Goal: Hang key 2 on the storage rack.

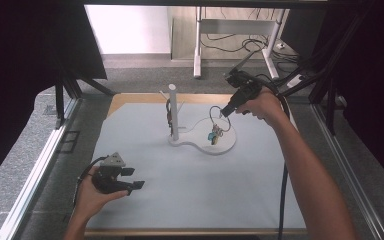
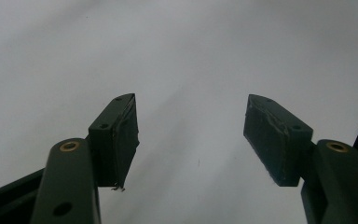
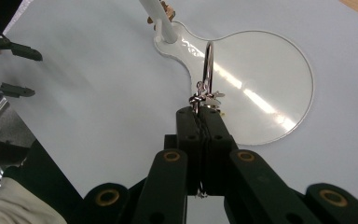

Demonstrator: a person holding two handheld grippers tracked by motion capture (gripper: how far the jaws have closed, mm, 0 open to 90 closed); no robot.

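A white stand with an upright post rises from a glossy white base at the middle of the table; something dark hangs on one of its side pegs. My right gripper is shut on a metal key ring and holds it above the round part of the base, with keys and small charms dangling below. Down at the front left, my left gripper hovers open over the blue-grey mat, and its pads have nothing between them.
A pale blue-grey mat covers the table, with a wooden edge along the back. Metal frame rails run down both sides. Behind the table stand desk legs and loose cables on the floor.
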